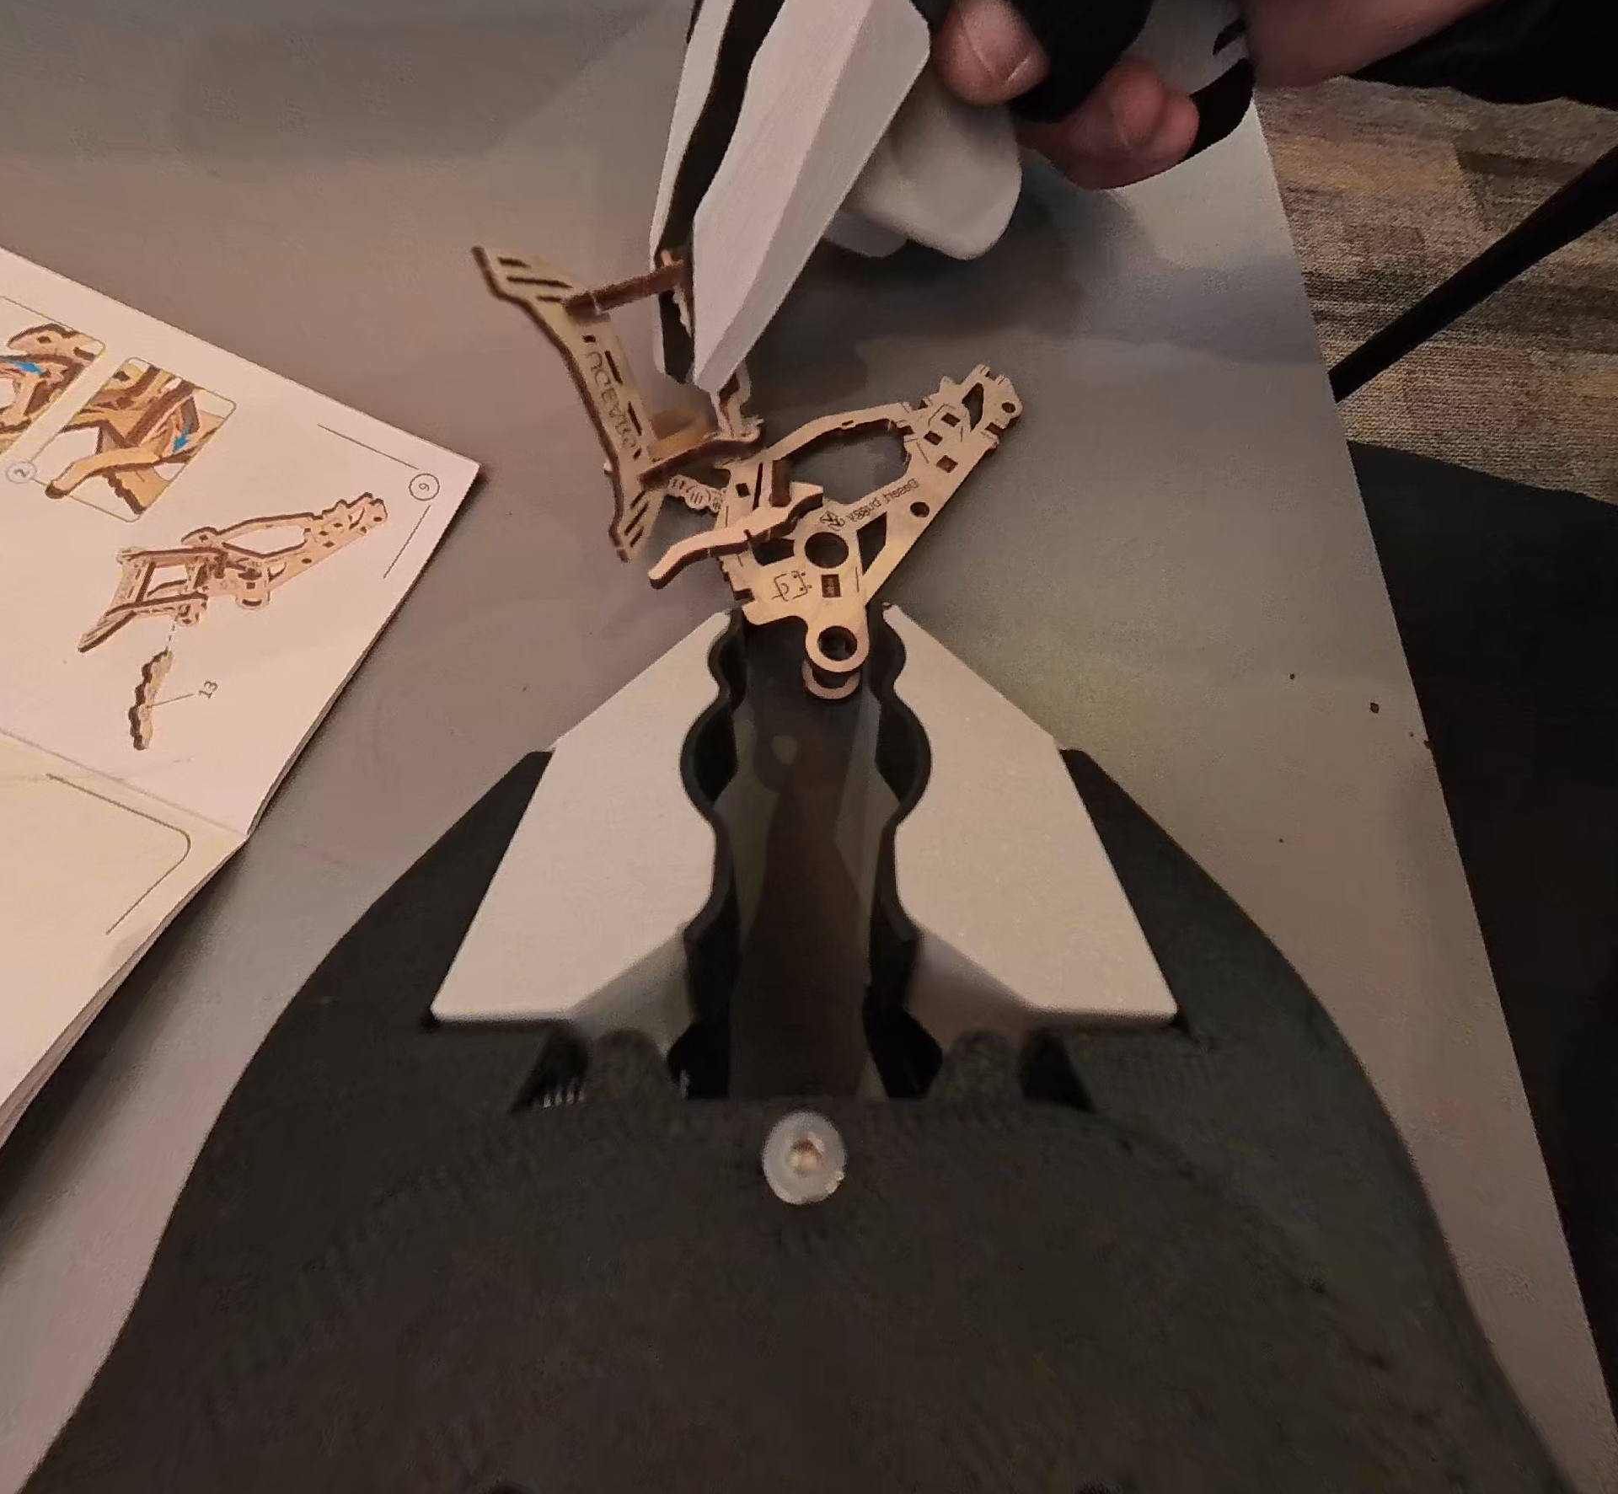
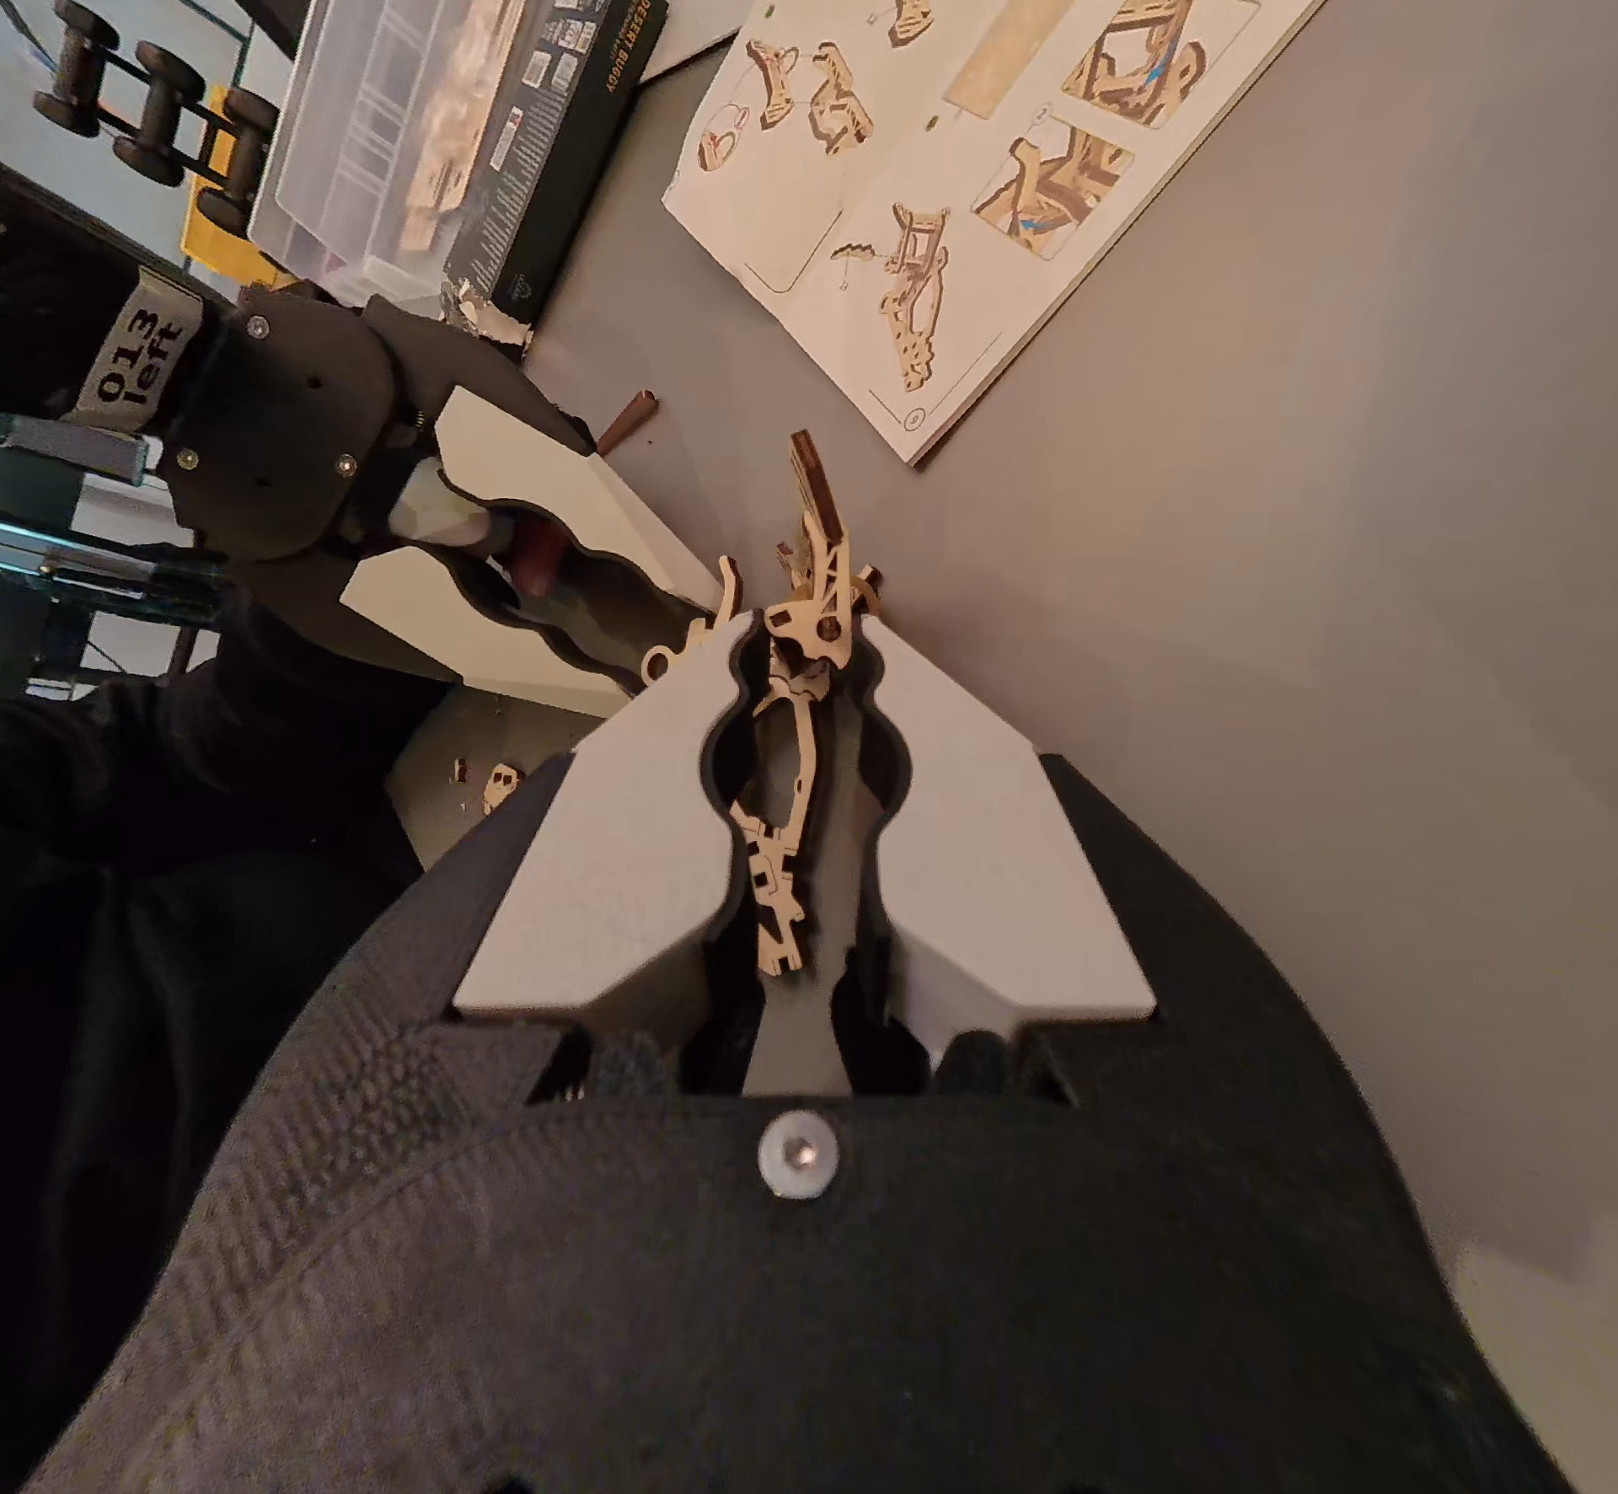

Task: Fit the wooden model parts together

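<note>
Wooden model parts [image 1: 814,524] pinched between both grippers' tilted fingers [image 1: 744,270].

surface: grey table [image 1: 306,139] | on it: open instruction booklet [image 1: 175,576], clear plastic bin [image 2: 394,69], black box [image 2: 569,130]

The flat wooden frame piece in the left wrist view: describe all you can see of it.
The frame piece is thin, pale laser-cut plywood with dark burnt edges, roughly triangular, pierced by a large irregular opening, round holes and small square slots, with engraved markings. It is held above the grey table. The left gripper pinches its ringed lower tab. Its far end meets the chair-like subassembly held by the right gripper.
</note>
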`<state>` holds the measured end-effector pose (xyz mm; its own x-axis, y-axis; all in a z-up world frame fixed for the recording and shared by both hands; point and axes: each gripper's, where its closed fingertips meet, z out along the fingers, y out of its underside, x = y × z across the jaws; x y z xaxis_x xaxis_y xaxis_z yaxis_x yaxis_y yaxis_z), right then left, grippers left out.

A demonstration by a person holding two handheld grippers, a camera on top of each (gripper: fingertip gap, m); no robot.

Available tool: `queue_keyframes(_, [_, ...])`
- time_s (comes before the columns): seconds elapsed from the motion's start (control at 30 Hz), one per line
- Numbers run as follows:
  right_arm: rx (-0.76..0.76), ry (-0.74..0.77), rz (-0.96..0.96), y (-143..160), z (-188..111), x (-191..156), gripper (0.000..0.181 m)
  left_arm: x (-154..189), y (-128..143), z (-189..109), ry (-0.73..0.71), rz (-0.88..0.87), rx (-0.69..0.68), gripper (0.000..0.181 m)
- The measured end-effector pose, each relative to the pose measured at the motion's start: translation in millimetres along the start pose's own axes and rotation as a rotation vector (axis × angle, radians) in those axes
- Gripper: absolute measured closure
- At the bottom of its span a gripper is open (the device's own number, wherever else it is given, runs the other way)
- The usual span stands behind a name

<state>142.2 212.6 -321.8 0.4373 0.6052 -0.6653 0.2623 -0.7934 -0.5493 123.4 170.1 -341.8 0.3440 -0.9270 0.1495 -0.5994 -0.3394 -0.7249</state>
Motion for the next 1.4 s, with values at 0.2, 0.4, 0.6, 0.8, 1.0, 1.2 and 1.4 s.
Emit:
queue_keyframes(0.2, [0.016,0.022,-0.024,2.5,-1.4,2.7,0.167,0.0,-0.5,0.6,-0.001,0.005,-0.001,0.156])
queue_keyframes(0.4, [0.045,0.042,-0.057,0.2,-0.3,2.6,0.167,0.1,-0.7,1.1,-0.003,0.009,-0.003,0.156])
queue_keyframes(0.6, [0.076,0.055,-0.120,-0.7,-0.3,0.1,0.167,0.1,-0.8,1.3,-0.002,0.010,-0.002,0.156])
queue_keyframes(0.8, [0.082,0.085,-0.203,2.0,-1.2,-3.0,0.167,0.1,-0.8,1.3,0.001,0.007,-0.001,0.156])
queue_keyframes(1.0, [0.084,0.087,-0.283,4.4,-1.7,-9.7,0.167,0.0,-0.9,1.5,0.003,0.006,0.000,0.156])
queue_keyframes(1.2, [0.060,0.131,-0.422,-3.4,-5.8,-15.8,0.167,0.4,-0.9,1.7,0.005,0.017,0.001,0.156])
queue_keyframes(1.4, [-0.073,0.190,-0.602,-6.2,0.9,-23.6,0.167,3.7,-3.0,-0.1,0.024,0.027,0.019,0.151])
